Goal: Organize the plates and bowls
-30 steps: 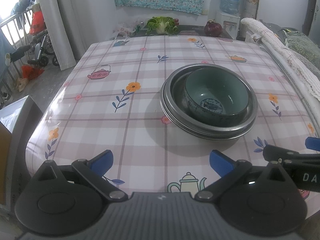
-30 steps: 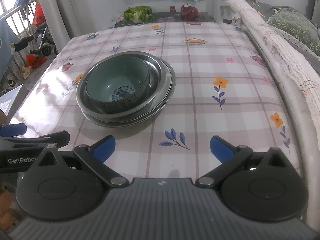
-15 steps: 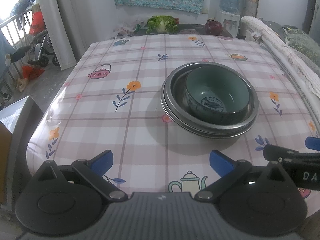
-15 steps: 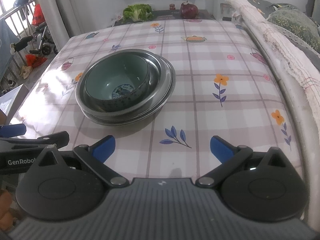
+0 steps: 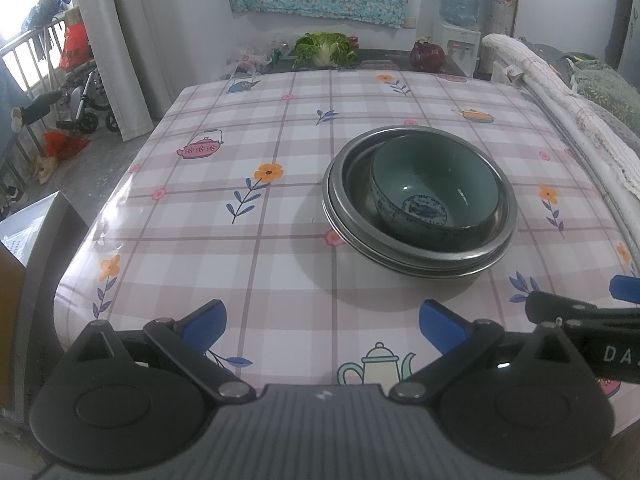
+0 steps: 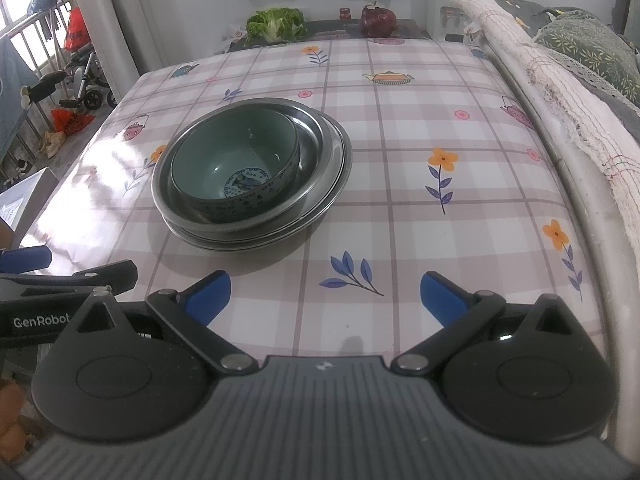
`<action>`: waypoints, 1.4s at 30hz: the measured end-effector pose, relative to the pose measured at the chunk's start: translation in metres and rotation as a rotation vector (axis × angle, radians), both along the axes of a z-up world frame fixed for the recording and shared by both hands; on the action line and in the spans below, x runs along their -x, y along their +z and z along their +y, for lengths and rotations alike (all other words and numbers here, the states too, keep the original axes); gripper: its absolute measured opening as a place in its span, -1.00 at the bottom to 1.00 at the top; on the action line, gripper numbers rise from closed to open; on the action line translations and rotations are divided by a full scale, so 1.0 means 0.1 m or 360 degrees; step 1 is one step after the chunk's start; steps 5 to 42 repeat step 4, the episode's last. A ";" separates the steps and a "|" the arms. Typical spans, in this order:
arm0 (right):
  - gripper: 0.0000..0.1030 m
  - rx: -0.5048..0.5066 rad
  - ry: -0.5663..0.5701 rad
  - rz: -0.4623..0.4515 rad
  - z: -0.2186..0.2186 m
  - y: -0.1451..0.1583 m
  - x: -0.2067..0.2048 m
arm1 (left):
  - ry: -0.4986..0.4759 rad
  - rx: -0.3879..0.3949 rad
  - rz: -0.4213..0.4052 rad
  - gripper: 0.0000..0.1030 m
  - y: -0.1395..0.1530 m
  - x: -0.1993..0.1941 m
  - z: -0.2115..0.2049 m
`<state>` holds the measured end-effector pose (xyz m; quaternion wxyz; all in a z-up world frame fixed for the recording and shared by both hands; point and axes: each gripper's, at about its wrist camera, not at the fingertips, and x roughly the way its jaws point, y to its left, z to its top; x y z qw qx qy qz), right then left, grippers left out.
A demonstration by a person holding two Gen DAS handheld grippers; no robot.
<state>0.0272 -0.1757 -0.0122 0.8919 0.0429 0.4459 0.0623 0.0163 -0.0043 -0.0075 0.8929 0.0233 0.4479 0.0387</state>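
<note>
Toward the right side of the table [image 5: 248,240], about midway between its near and far edges, a green ceramic bowl [image 5: 434,192] sits inside a stack of metal plates [image 5: 348,216]. In the right wrist view the same green ceramic bowl [image 6: 236,168] rests off-centre in the metal plates [image 6: 324,176], close against their near left rim, with a blue printed emblem at its bottom. The stack lies flat on a checked tablecloth printed with flowers and teapots.

Nearer the front edge, both grippers hang above the cloth, well apart from the stack. The left gripper [image 5: 322,326] has its blue-tipped fingers spread wide with nothing between them; the right gripper [image 6: 324,294] stands just as wide, also empty. Each shows at the edge of the other's view.

Beyond the far edge, a leafy green cabbage [image 5: 324,48] and a dark red round fruit [image 5: 428,56] rest on a dark surface. Along the right edge runs a pale rolled cloth [image 6: 532,76]. A water dispenser [image 5: 458,20] stands by the back wall.
</note>
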 end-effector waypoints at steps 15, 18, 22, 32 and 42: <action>0.97 -0.0003 -0.0002 0.0001 0.00 0.00 0.00 | 0.0000 -0.0002 -0.0001 1.00 0.00 0.00 0.00; 0.97 -0.0003 -0.0002 0.0001 0.00 0.00 0.00 | 0.0000 -0.0002 -0.0001 1.00 0.00 0.00 0.00; 0.97 -0.0003 -0.0002 0.0001 0.00 0.00 0.00 | 0.0000 -0.0002 -0.0001 1.00 0.00 0.00 0.00; 0.97 -0.0003 -0.0002 0.0001 0.00 0.00 0.00 | 0.0000 -0.0002 -0.0001 1.00 0.00 0.00 0.00; 0.97 -0.0003 -0.0002 0.0001 0.00 0.00 0.00 | 0.0000 -0.0002 -0.0001 1.00 0.00 0.00 0.00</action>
